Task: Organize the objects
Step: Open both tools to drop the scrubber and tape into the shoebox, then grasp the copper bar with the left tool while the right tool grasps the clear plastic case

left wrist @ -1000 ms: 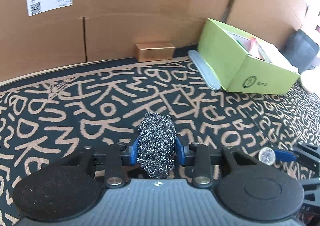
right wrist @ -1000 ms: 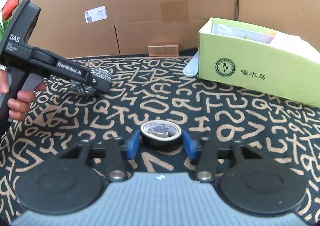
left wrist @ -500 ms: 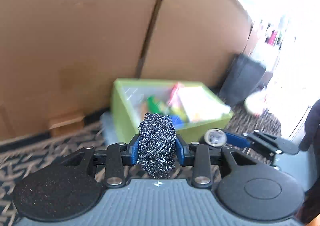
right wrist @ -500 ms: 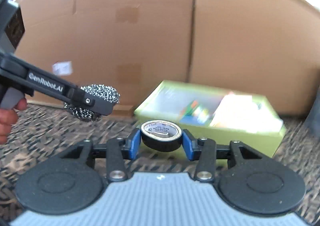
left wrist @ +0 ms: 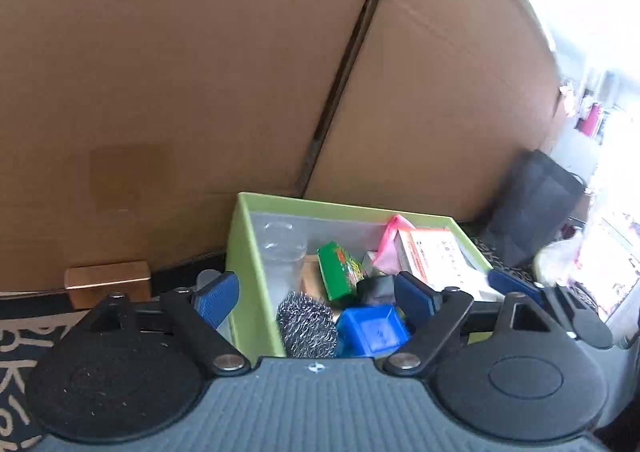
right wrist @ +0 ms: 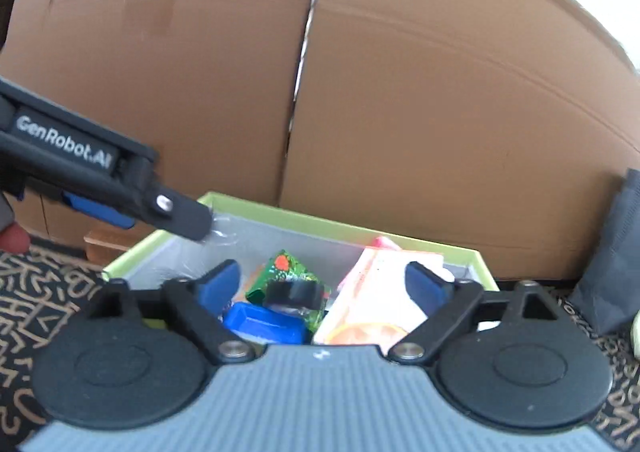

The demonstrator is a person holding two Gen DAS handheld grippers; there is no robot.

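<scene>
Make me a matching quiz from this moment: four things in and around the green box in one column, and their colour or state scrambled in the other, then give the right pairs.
Things:
1. steel wool scrubber
2. tape roll
3. left claw
4. green box

States:
A. black, blurred, over the packets in the box
B. jaws wide apart, nothing between the pads
C. grey and wiry, inside the box at its near left corner
D. lidless, standing against the cardboard wall

Pairs: 1-C, 2-A, 3-B, 4-D
</scene>
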